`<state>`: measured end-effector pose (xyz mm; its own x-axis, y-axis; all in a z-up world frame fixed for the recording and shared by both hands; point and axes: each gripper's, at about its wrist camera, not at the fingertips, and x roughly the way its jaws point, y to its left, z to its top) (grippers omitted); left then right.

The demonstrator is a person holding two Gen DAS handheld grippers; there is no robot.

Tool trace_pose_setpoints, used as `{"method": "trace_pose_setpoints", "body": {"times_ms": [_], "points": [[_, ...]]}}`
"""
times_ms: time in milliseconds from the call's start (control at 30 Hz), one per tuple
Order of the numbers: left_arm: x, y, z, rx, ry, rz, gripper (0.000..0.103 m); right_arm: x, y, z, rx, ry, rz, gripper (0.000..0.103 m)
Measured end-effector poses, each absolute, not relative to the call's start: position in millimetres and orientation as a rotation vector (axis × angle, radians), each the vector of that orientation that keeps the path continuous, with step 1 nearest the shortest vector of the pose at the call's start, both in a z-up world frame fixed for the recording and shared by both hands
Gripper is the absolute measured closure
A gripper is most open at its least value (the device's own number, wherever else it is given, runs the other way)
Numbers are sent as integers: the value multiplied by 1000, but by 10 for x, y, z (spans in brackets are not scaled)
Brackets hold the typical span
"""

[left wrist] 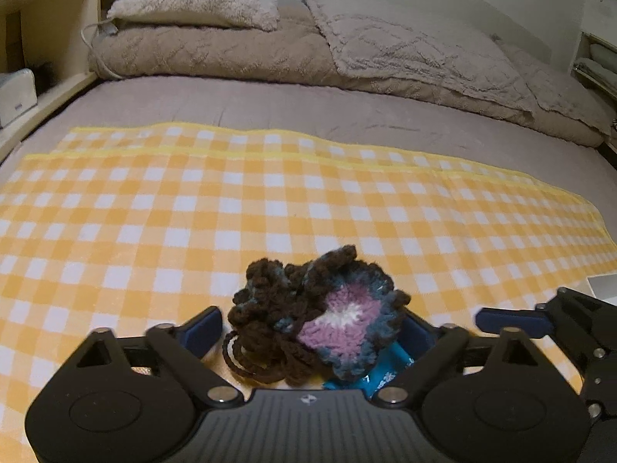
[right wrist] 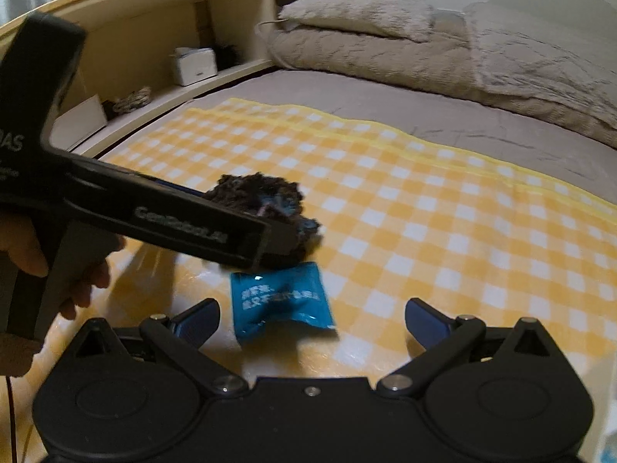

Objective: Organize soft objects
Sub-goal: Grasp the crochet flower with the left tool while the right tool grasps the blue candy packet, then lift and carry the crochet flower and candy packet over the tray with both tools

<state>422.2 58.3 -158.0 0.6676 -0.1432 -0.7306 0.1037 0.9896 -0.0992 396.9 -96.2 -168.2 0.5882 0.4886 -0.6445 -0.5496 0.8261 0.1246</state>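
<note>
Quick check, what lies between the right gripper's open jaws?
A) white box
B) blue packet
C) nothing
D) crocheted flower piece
B: the blue packet lies on the checked cloth between the right gripper jaws; the crocheted piece sits further back at the left gripper.

The crocheted piece (left wrist: 316, 320) was rough, nubby yarn. Under it lay a smooth woven checked cloth (left wrist: 154, 212). The blue packet (right wrist: 283, 303) was glossy, crinkled plastic film. The pillow (left wrist: 196, 0) looked fluffy; the shelf (right wrist: 162, 11) was pale matt wood.
</note>
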Motion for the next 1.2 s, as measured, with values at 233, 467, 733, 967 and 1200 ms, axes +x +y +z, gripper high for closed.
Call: {"method": "trace_pose_setpoints", "body": {"times_ms": [233, 467, 733, 967, 1200], "points": [[4185, 586, -1568, -58, 794, -151, 32, 4005, -683, -1780, -155, 710, 670, 29], [4151, 529, -1562, -34, 799, -150, 55, 3941, -620, -1796, -180, 706, 660, 45], [4051, 509, -1452, -35, 802, -148, 61, 3791, -696, -1726, -224, 702, 656, 48], [3891, 503, -1256, -37, 791, -130, 63, 3632, -790, -1573, -227, 694, 648, 49], [3648, 505, -1051, -30, 785, -114, 68, 3478, -951, -1389, -217, 682, 625, 49]]}}
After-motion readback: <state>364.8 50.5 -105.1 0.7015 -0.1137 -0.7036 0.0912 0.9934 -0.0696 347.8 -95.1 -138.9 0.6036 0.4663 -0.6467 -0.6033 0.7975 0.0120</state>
